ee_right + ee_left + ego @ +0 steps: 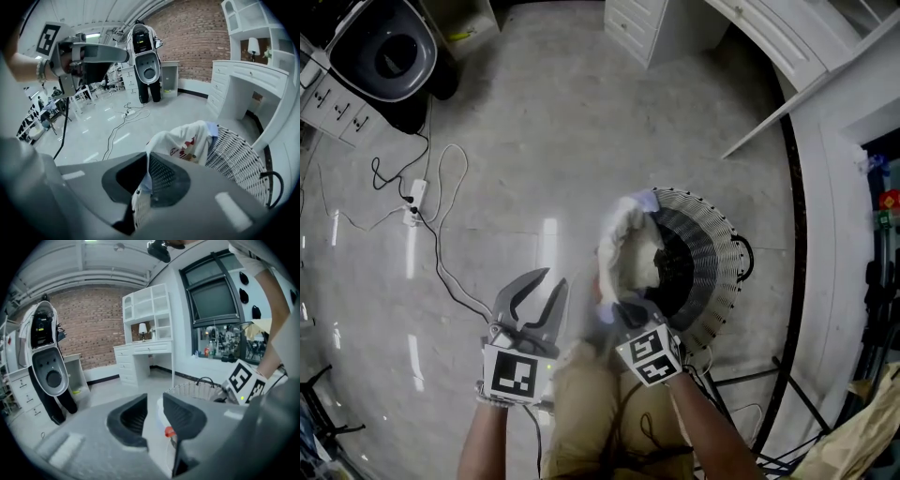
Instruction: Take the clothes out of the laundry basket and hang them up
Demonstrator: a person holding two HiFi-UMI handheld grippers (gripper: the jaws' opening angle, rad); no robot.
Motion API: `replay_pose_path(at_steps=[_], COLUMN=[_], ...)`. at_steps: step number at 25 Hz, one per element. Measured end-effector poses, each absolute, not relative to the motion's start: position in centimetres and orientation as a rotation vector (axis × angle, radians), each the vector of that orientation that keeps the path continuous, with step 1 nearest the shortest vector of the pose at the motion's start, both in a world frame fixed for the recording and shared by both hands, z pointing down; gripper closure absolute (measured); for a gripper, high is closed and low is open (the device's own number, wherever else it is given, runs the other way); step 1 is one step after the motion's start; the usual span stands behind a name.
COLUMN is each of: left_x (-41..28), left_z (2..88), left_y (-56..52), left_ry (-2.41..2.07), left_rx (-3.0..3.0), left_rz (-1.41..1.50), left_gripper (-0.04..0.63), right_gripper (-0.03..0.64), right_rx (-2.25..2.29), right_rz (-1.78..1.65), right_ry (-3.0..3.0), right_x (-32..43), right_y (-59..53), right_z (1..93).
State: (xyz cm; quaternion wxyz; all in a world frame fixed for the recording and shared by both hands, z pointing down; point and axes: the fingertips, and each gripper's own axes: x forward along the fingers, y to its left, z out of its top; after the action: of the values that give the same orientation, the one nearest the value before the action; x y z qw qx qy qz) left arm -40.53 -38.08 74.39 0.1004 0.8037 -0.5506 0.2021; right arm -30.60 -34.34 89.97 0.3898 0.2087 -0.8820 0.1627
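Note:
A round white wire laundry basket stands on the grey floor at the right. A white garment with a red print hangs over its near-left rim. My right gripper is at that rim, shut on the garment's edge. In the right gripper view the cloth runs from the basket down between the closed jaws. My left gripper hovers over bare floor to the left of the basket, open and holding nothing. The left gripper view shows a plain gap between its pads.
A power strip with looping cables lies on the floor at the left. A black and white machine stands at the far left, white drawers at the back. Black stand legs are near the basket's right.

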Motion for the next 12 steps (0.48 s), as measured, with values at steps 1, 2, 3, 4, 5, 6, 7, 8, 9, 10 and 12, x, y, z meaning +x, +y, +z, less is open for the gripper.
replay_pose_path(at_steps=[1, 2, 3, 4, 5, 6, 7, 8, 9, 10, 12], left_x=[-40.5, -40.4, -40.2, -40.0, -39.7, -39.4, -39.0, -38.5, -37.9, -37.3, -35.8], left_z=[73.6, 72.6, 71.5, 70.3, 69.1, 67.8, 66.5, 65.2, 63.8, 62.4, 59.7], left_y=[-38.1, -38.1, -38.1, -38.1, -38.2, -38.2, -38.2, -38.3, -38.4, -38.6, -38.8], left_ry=[-1.630, -1.631, -1.631, -1.630, -1.626, -1.621, -1.615, -1.607, -1.599, -1.589, -1.567], left_rx=[2.373, 2.373, 2.378, 2.389, 2.399, 2.403, 2.413, 2.431, 2.452, 2.478, 2.525], left_rz=[0.598, 0.599, 0.602, 0.608, 0.613, 0.614, 0.616, 0.621, 0.627, 0.634, 0.638], left_gripper=[0.502, 0.502, 0.502, 0.502, 0.502, 0.502, 0.502, 0.502, 0.502, 0.501, 0.499], right_gripper=[0.601, 0.601, 0.601, 0.601, 0.601, 0.601, 0.601, 0.601, 0.601, 0.601, 0.601], right_rx=[0.541, 0.555, 0.575, 0.599, 0.626, 0.653, 0.682, 0.711, 0.739, 0.767, 0.823], right_rz=[0.411, 0.409, 0.409, 0.406, 0.401, 0.393, 0.383, 0.371, 0.357, 0.344, 0.320], right_ry=[-2.244, -2.245, -2.246, -2.249, -2.255, -2.263, -2.271, -2.279, -2.286, -2.292, -2.305], right_x=[-30.2, -29.7, -29.2, -28.6, -28.1, -27.5, -26.9, -26.2, -25.4, -24.6, -22.9], right_y=[-34.6, -34.9, -35.3, -35.8, -36.3, -36.8, -37.4, -37.9, -38.5, -39.0, -39.7], right_z=[89.0, 87.8, 86.5, 85.0, 83.2, 81.3, 79.3, 77.2, 75.1, 73.1, 69.0])
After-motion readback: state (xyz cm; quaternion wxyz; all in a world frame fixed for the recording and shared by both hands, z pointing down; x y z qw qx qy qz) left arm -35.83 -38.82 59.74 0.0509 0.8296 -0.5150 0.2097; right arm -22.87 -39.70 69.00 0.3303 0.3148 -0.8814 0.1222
